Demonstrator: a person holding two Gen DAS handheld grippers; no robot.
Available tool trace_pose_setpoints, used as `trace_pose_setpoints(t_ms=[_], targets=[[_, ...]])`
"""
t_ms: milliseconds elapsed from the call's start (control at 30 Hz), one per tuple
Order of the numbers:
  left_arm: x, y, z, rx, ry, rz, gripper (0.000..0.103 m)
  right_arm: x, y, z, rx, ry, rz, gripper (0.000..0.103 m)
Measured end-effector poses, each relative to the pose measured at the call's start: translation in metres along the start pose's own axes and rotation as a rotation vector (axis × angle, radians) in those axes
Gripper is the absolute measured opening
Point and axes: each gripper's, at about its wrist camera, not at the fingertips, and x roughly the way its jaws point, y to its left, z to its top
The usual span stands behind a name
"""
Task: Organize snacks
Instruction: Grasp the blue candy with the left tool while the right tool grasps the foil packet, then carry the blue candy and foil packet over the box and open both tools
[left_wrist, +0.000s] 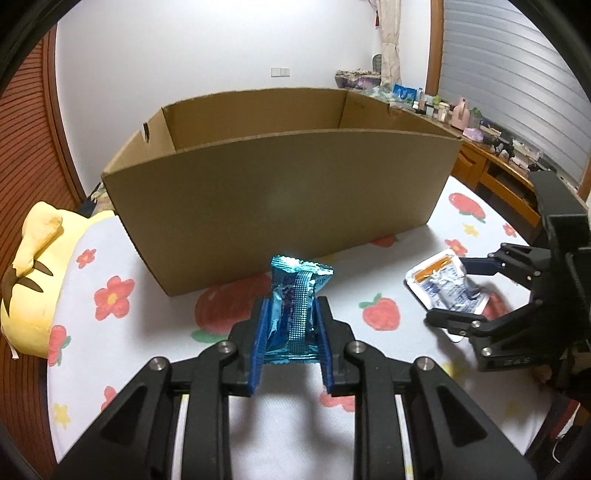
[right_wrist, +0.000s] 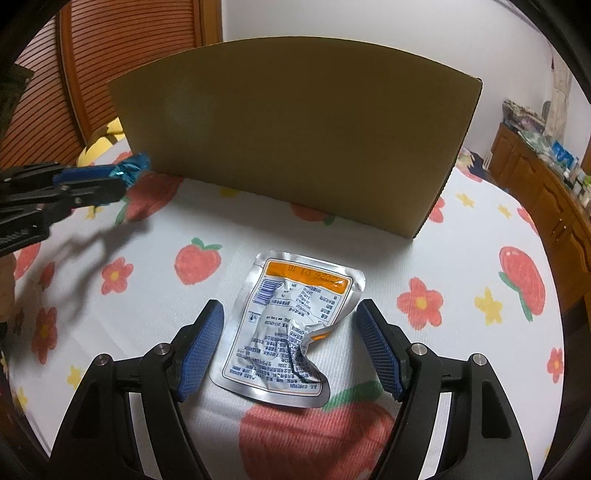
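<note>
My left gripper (left_wrist: 291, 306) is shut on a shiny blue snack packet (left_wrist: 295, 295) and holds it above the bed, in front of the open cardboard box (left_wrist: 280, 199). It also shows at the left of the right wrist view (right_wrist: 122, 177). My right gripper (right_wrist: 288, 310) is open, its blue pads on either side of a silver pouch with an orange band (right_wrist: 288, 325) that lies flat on the bedsheet. In the left wrist view the right gripper (left_wrist: 447, 288) straddles the same pouch (left_wrist: 443, 284). The box (right_wrist: 295, 129) stands behind the pouch.
The bed has a white sheet with strawberries and flowers (right_wrist: 480, 266). A yellow plush toy (left_wrist: 37, 273) lies left of the box. A wooden desk with clutter (left_wrist: 480, 122) stands at the right. A wooden slatted headboard (right_wrist: 110, 55) is behind.
</note>
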Motion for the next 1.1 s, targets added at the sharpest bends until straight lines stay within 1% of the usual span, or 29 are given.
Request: trace_pose_setpoints(t_ms=[33, 67, 100, 133, 200, 267, 300, 367, 433, 500, 767, 1000, 1100], targets=[[-0.001, -0.001, 0.0, 0.0, -0.004, 0.001, 0.022, 0.0, 0.001, 0.0, -0.004, -0.001, 0.0, 0.074], [-0.005, 0.001, 0.0, 0.0, -0.007, 0.0, 0.022, 0.0, 0.001, 0.0, -0.008, -0.002, 0.002, 0.069], [-0.006, 0.0, 0.001, -0.001, -0.01, -0.002, 0.022, 0.001, 0.006, 0.0, -0.015, -0.005, 0.004, 0.061], [-0.007, -0.001, 0.002, 0.0, -0.012, -0.002, 0.022, 0.0, 0.009, -0.001, -0.022, -0.008, 0.007, 0.057], [-0.008, -0.004, 0.001, 0.005, -0.014, -0.001, 0.022, -0.003, 0.011, -0.001, -0.025, -0.003, 0.018, 0.042], [-0.01, -0.008, 0.001, 0.012, -0.016, -0.001, 0.022, -0.005, 0.012, -0.002, -0.026, -0.001, 0.029, 0.034], [-0.011, -0.008, 0.001, 0.014, -0.018, -0.001, 0.022, -0.006, 0.012, -0.003, -0.024, -0.005, 0.025, 0.027], [-0.013, -0.009, 0.001, 0.014, -0.02, 0.001, 0.022, -0.009, 0.009, -0.003, -0.009, -0.009, 0.039, 0.022], [-0.015, -0.01, 0.001, 0.013, -0.024, 0.004, 0.022, -0.01, 0.004, -0.004, 0.017, -0.007, 0.073, 0.021], [-0.019, -0.011, 0.002, 0.013, -0.031, 0.006, 0.022, -0.012, 0.002, -0.006, 0.024, -0.015, 0.085, 0.021], [-0.036, -0.017, 0.011, 0.017, -0.071, 0.012, 0.022, -0.032, 0.001, -0.009, 0.027, -0.06, 0.1, 0.017], [-0.048, -0.02, 0.022, 0.013, -0.104, 0.014, 0.022, -0.048, 0.005, -0.002, 0.014, -0.107, 0.1, 0.017], [-0.055, -0.022, 0.031, 0.019, -0.126, 0.017, 0.022, -0.062, 0.003, 0.005, 0.01, -0.144, 0.107, 0.017]])
